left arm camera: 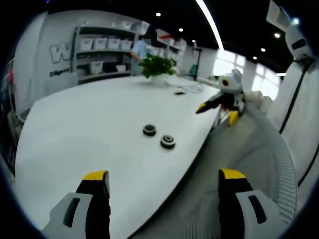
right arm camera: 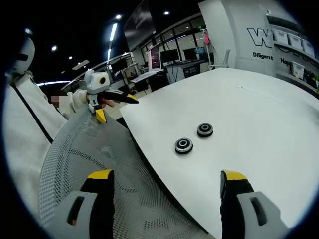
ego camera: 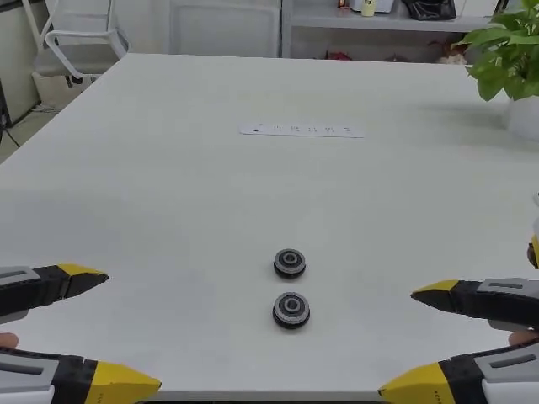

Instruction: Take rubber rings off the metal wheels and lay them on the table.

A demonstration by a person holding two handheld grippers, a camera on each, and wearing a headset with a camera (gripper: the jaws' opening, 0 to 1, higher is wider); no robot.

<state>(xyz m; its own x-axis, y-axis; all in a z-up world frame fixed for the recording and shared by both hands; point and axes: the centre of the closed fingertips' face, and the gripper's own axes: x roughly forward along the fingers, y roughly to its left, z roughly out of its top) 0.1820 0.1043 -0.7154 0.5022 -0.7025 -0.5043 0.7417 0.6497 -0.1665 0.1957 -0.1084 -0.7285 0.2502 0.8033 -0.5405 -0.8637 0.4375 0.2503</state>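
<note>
Spreading across the head view, the white table (ego camera: 168, 168) carries a potted plant (ego camera: 509, 50) at two o'clock. My left gripper (ego camera: 128, 332) hangs at eight o'clock and my right gripper (ego camera: 399, 341) at four, near the table's front edge. Both have their yellow-tipped fingers spread wide, holding nothing. Between them at six o'clock lie the far wheel (ego camera: 290, 263) and the near wheel (ego camera: 291, 310) - flat, just beside each other, not touching - each with a dark rubber ring (ego camera: 275, 310) around its rim.
</note>
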